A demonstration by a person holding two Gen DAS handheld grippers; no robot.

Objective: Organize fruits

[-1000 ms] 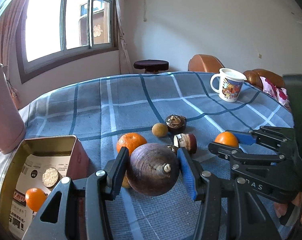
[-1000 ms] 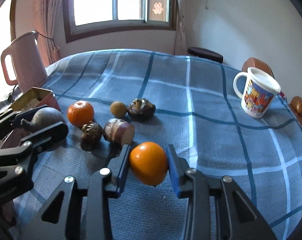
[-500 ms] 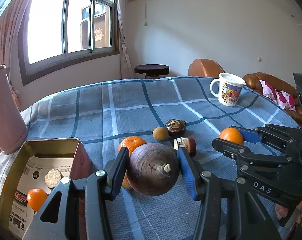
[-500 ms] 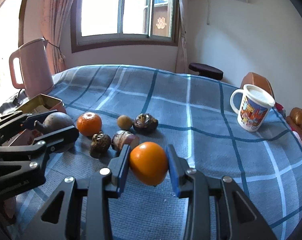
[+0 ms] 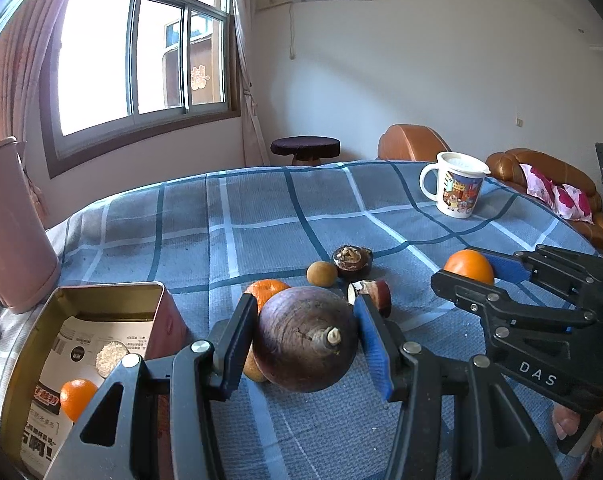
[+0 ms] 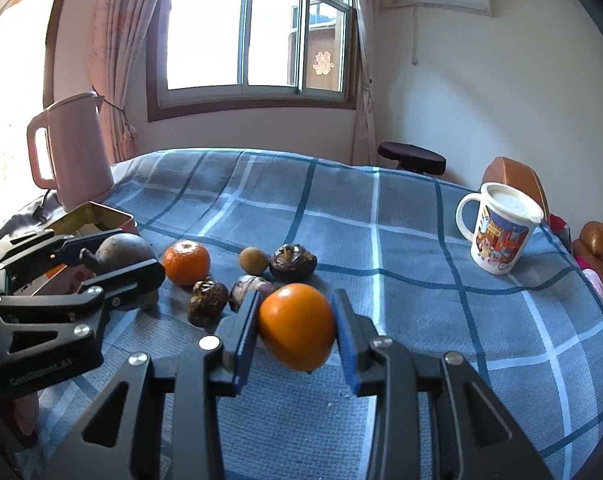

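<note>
The left gripper (image 5: 305, 338) is clamped on a large dark purple fruit (image 5: 305, 340), held above the checked tablecloth (image 5: 261, 216) just right of an open tin box (image 5: 77, 344). The right gripper (image 6: 296, 330) is closed on a smooth orange fruit (image 6: 296, 326), also lifted off the cloth. Between and beyond them lie a tangerine (image 6: 186, 262), a small brown round fruit (image 6: 253, 261), a dark split-open fruit (image 6: 293, 263), a wrinkled dark one (image 6: 207, 301) and a cut reddish piece (image 6: 247, 290). The purple fruit hides most of the tangerine in the left view. Inside the box sit a small orange (image 5: 77, 398) and a pale disc (image 5: 111, 358), too small to identify. A mug (image 6: 499, 234) and pink kettle (image 6: 75, 148) stand well apart. Compared with a second ago both grips are unchanged, and the views tilt upward, showing more wall.
</note>
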